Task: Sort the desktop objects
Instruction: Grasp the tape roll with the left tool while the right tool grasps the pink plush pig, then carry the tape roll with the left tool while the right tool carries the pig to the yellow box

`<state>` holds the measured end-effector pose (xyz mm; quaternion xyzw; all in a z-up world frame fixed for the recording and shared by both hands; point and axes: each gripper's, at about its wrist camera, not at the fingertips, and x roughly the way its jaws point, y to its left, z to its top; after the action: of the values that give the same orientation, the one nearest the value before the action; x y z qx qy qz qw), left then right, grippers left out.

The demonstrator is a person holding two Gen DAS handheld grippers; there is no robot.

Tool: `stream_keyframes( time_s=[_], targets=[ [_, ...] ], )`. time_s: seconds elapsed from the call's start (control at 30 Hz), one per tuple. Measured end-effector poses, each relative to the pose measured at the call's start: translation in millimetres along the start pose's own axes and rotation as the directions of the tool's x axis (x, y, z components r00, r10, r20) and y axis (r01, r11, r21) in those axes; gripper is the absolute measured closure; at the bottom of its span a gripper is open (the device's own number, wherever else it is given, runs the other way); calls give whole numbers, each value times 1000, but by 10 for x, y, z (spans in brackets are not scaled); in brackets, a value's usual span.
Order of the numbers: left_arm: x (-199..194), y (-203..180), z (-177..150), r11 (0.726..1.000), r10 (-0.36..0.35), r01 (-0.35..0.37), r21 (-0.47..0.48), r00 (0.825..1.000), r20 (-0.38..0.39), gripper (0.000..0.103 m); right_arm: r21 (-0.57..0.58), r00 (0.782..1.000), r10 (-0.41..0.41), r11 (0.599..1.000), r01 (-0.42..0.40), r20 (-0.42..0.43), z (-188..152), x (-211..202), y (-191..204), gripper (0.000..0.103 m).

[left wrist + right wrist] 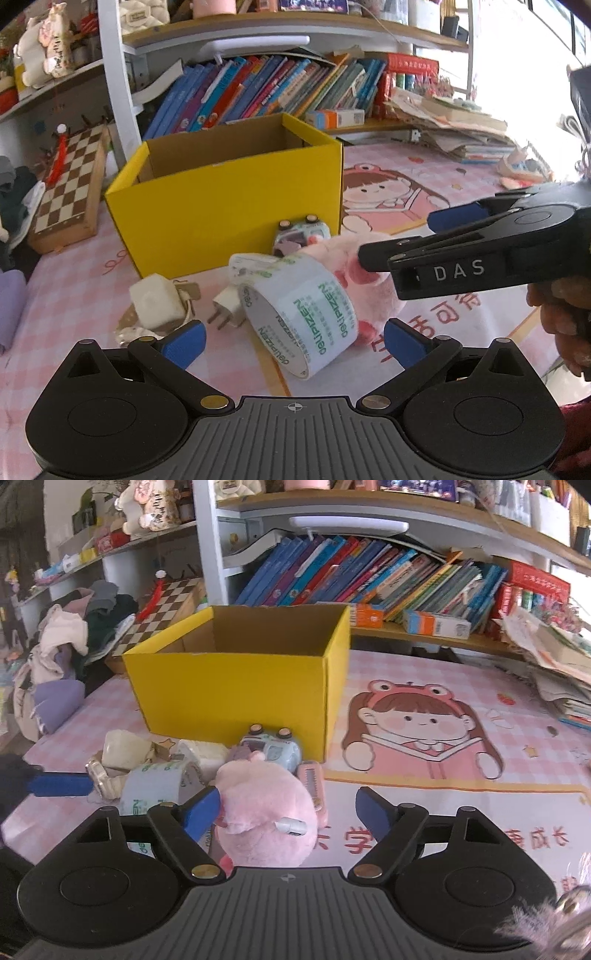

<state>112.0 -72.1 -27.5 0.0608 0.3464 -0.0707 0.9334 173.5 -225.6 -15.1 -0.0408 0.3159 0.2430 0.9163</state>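
A pile of small items lies on the pink desk mat in front of an open yellow cardboard box (229,206) (236,686). My left gripper (293,343) is open, and a roll of clear tape (299,317) with green print lies between its blue pads, touching neither. My right gripper (288,810) is open around a pink plush toy (266,812); the left pad is at the plush's edge and the right pad stands apart. In the left wrist view the right gripper (399,238) comes in from the right over the plush (347,266).
Behind the plush sit a toy car (269,749) and a pink comb-like item (314,782). A white plug (229,306), a white block (155,302) and a wristwatch (99,779) lie left of the tape. A chessboard (70,184) and clothes (62,646) crowd the left; stacked books (461,129) crowd the right.
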Motion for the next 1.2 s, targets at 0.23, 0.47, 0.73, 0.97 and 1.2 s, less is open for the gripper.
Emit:
stream_keyframes(
  time_s=[0.23,0.47,0.73,0.97,1.2],
  targets=[
    [143,-6,-38,999,2,-2,33,1000,16,7,-26,999,43,999,-42,9,11,99,60,22],
    [223,33,-27,999,-31,30,44,999,14,16,-52,998,42,998,-45,-49,51,230,123,23],
    [254,139,-57,995,-96,97,17,995,-24,74,-14,995,38,999,-40,-97,47,352,110,42],
    [87,151,0,994,-107,106,36,994,29,91,-18,997,33,999,-35,-64,115,266,132,47],
    [-152,166,85,996,-80,76,35,988,132,99,-6,999,41,999,-41,-28,182,142,89,48]
  ],
)
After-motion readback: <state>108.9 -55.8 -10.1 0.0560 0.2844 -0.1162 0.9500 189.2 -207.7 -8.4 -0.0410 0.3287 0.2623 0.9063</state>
